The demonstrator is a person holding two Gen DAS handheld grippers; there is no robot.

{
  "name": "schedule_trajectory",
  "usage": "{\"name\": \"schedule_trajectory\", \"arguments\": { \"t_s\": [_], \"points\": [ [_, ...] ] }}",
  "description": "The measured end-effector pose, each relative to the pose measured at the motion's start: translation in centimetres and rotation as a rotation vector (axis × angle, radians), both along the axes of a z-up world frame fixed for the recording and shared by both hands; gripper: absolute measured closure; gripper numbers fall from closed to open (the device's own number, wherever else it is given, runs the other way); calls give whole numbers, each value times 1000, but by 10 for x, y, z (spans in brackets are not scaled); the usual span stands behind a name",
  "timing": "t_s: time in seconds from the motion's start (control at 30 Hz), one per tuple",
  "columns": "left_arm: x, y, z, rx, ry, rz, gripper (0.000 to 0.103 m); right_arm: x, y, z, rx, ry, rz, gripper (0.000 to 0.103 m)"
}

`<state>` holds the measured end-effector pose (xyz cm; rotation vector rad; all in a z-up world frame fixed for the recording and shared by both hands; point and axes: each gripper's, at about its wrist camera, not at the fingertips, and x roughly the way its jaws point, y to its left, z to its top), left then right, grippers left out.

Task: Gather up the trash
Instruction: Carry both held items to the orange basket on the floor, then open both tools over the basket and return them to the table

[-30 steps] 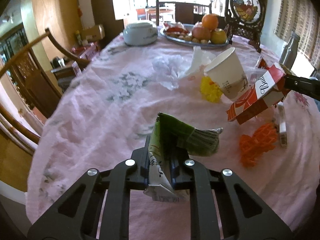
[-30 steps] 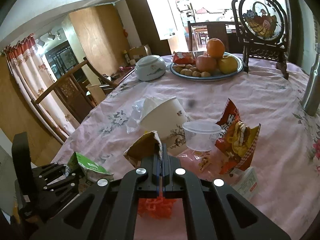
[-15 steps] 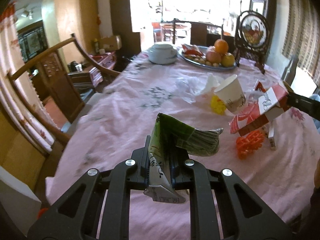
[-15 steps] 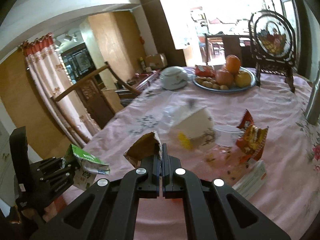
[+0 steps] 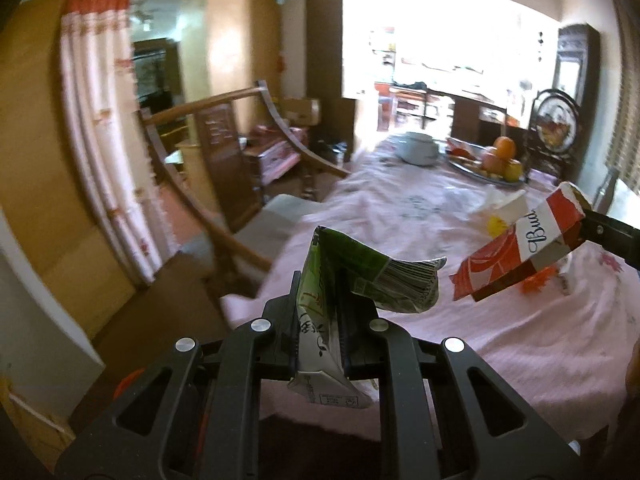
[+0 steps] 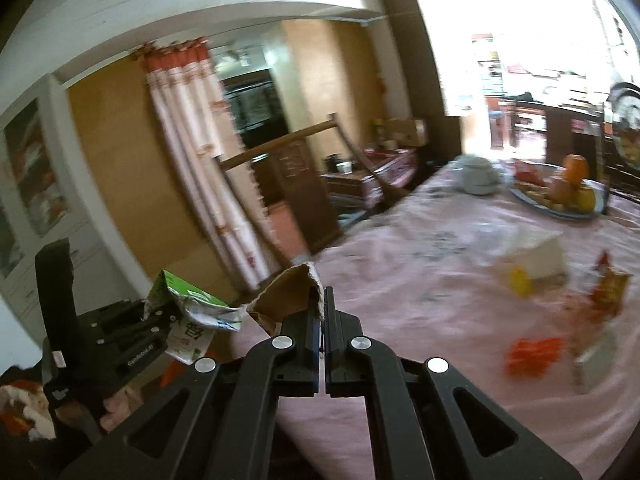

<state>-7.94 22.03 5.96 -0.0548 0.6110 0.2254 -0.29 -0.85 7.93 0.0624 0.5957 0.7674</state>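
Observation:
My left gripper (image 5: 320, 304) is shut on a crumpled green and white carton (image 5: 360, 276), held above the near edge of the pink table (image 5: 440, 320). In the right wrist view that carton (image 6: 192, 308) and the left gripper (image 6: 156, 316) show at lower left. My right gripper (image 6: 322, 300) is shut on a torn red and white cardboard box (image 6: 286, 294), whose brown inside faces the camera. From the left wrist view the same box (image 5: 520, 252) hangs in the air at the right. More trash lies on the table: a paper cup (image 6: 532, 256), an orange mesh piece (image 6: 532, 354) and a snack bag (image 6: 608, 288).
A fruit plate (image 6: 560, 200) and a white lidded pot (image 6: 478, 174) stand at the far end of the table. A wooden chair (image 5: 224, 168) stands to the left of the table, with a curtain (image 5: 104, 128) behind it. Dark floor lies below the table's near edge.
Both grippers, still holding their trash, have pulled back and up from the table and swung left. The chair, the curtain and the floor have come into view. The table items now look smaller and farther.

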Motion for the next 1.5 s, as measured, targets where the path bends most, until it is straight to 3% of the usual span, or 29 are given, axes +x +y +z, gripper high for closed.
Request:
{"name": "schedule_trajectory", "arguments": {
  "t_s": [0.17, 0.37, 0.57, 0.87, 1.0, 1.33, 1.43, 1.5],
  "points": [
    [-45, 49, -10, -9, 14, 124, 87, -26, 65, -4, 0, 28, 137, 101],
    [-85, 120, -42, -69, 70, 296, 87, -55, 152, -26, -69, 73, 296, 101],
    [-108, 181, -79, -148, 143, 420, 87, -64, 239, -75, -119, 182, 407, 101],
    [-117, 261, -181, -254, 373, 587, 87, -64, 348, -163, -219, 344, 515, 101],
    [-116, 284, -225, -296, 472, 633, 87, -59, 381, -197, -261, 385, 534, 101],
    [-101, 313, -277, -364, 562, 653, 85, -52, 421, -277, -392, 454, 556, 100],
    [-96, 316, -285, -364, 578, 660, 83, -52, 425, -290, -411, 466, 552, 96],
    [-95, 316, -285, -361, 583, 662, 79, -53, 426, -293, -426, 481, 567, 87]
  ]
}}
